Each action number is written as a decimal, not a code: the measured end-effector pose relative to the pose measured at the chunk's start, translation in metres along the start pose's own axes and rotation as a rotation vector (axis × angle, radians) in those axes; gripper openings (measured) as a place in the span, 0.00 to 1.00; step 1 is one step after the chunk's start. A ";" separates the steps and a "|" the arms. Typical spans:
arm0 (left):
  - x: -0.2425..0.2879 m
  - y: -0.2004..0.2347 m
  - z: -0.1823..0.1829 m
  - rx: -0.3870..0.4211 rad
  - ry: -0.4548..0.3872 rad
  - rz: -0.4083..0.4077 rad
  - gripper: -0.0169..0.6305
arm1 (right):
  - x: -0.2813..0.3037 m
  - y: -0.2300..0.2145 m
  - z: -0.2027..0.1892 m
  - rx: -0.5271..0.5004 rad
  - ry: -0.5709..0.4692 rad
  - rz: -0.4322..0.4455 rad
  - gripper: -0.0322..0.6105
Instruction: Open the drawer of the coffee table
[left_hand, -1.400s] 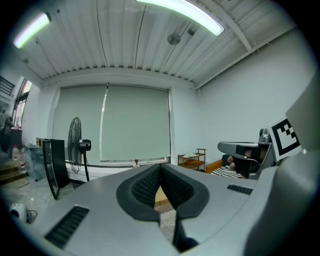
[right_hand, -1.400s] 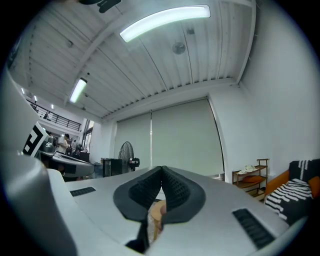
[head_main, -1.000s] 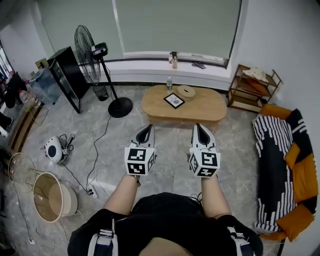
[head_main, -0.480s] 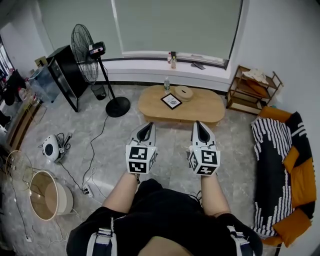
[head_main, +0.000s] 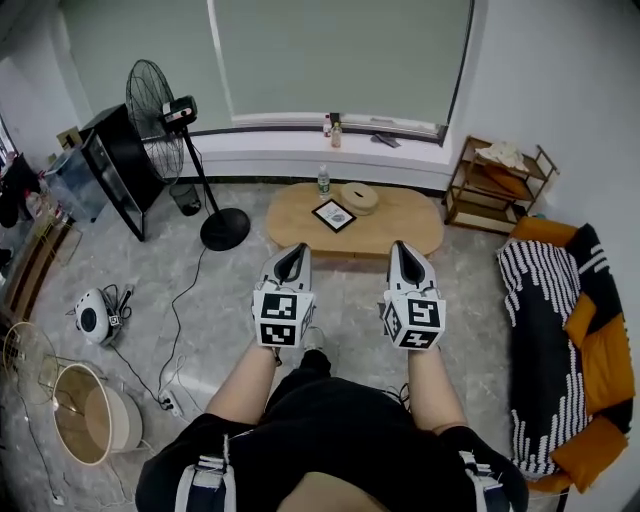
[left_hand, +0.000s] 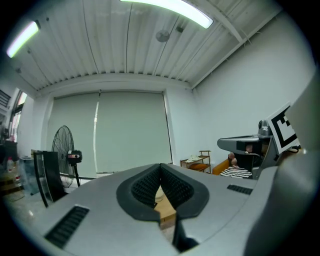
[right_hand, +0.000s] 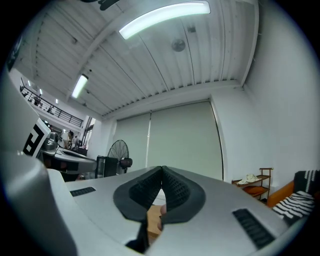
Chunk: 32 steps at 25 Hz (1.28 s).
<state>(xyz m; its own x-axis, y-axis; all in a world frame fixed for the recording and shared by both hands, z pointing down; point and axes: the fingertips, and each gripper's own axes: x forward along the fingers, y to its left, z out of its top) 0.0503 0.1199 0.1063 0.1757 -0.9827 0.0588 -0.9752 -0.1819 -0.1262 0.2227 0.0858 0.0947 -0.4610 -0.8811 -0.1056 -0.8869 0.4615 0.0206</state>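
An oval wooden coffee table (head_main: 395, 232) stands on the grey floor below the window; its drawer front does not show from here. On it are a water bottle (head_main: 323, 181), a framed picture (head_main: 333, 214) and a round woven dish (head_main: 359, 196). My left gripper (head_main: 291, 255) and right gripper (head_main: 403, 250) are held level side by side, pointing at the table's near edge and apart from it. Both are shut with nothing in them. A sliver of the table (left_hand: 165, 213) shows below the left gripper (left_hand: 160, 166), and the right gripper (right_hand: 162, 169) also hangs in front of the table (right_hand: 152, 221).
A standing fan (head_main: 157, 98) with a round base (head_main: 224, 228) and a black cabinet (head_main: 112, 150) are at the left. A wooden shelf (head_main: 492, 185) and a sofa with a striped blanket (head_main: 555, 330) are at the right. Cables, a white device (head_main: 92, 315) and a basket (head_main: 85, 415) lie on the floor.
The person has stepped toward the coffee table, carrying both shut grippers forward; their tips now nearly reach the table's near edge in the head view.
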 end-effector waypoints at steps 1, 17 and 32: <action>0.009 0.003 0.000 -0.006 -0.004 -0.003 0.06 | 0.008 -0.004 0.001 -0.004 -0.004 -0.007 0.07; 0.217 0.118 -0.002 -0.079 0.016 -0.046 0.06 | 0.227 -0.042 -0.031 -0.006 0.073 -0.049 0.07; 0.398 0.270 -0.034 -0.161 0.092 -0.073 0.06 | 0.452 -0.035 -0.074 -0.003 0.168 -0.062 0.07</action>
<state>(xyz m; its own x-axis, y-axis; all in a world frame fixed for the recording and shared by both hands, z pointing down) -0.1473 -0.3193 0.1290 0.2407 -0.9585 0.1531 -0.9706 -0.2371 0.0416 0.0432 -0.3365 0.1203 -0.4038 -0.9128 0.0605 -0.9137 0.4057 0.0221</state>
